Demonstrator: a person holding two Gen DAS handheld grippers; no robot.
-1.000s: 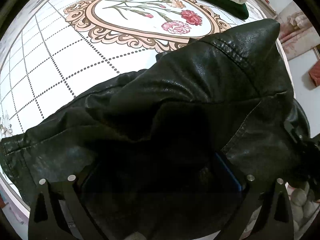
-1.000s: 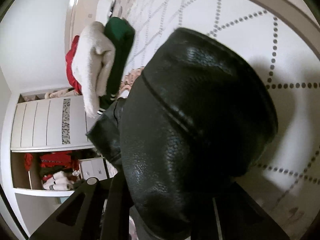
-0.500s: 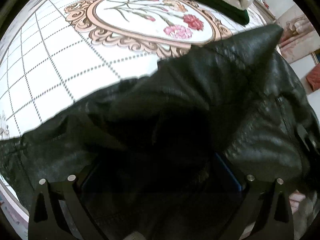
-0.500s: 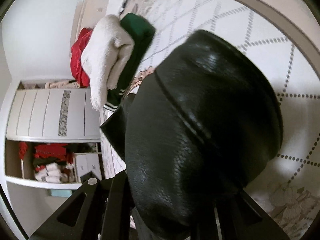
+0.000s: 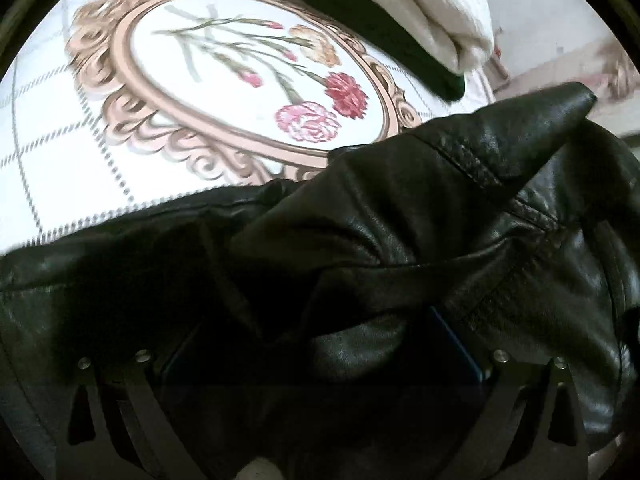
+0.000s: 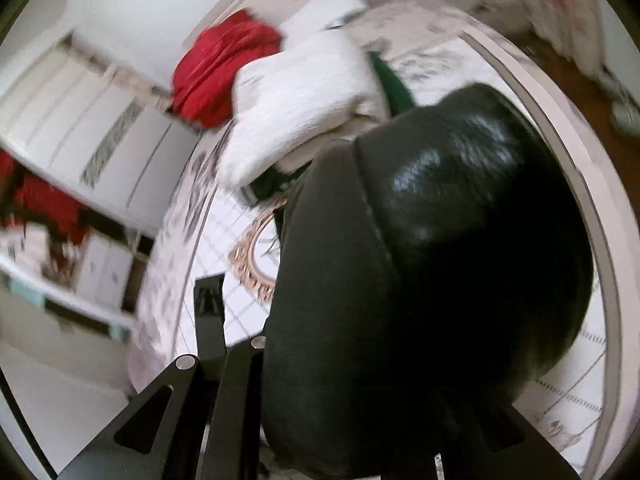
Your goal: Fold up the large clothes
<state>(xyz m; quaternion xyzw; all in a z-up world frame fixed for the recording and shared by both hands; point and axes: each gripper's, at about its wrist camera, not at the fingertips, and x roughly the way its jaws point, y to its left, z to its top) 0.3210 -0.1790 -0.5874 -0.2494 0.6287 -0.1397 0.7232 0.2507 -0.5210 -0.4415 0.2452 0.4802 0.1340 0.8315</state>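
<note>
Left wrist view: one black leather jacket (image 5: 400,216) bunched over the left gripper (image 5: 320,364), clamped between its fingers above a bed cover (image 5: 80,160) bearing one oval floral medallion (image 5: 248,76). Right wrist view: the right gripper (image 6: 352,420) grips a second fold of the jacket (image 6: 440,260). Three folded garments lie beyond: one white (image 6: 300,92), one green (image 6: 390,84), one red (image 6: 220,68).

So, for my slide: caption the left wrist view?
Black leather jacket bunched before the left gripper above a floral bedspread.
</note>
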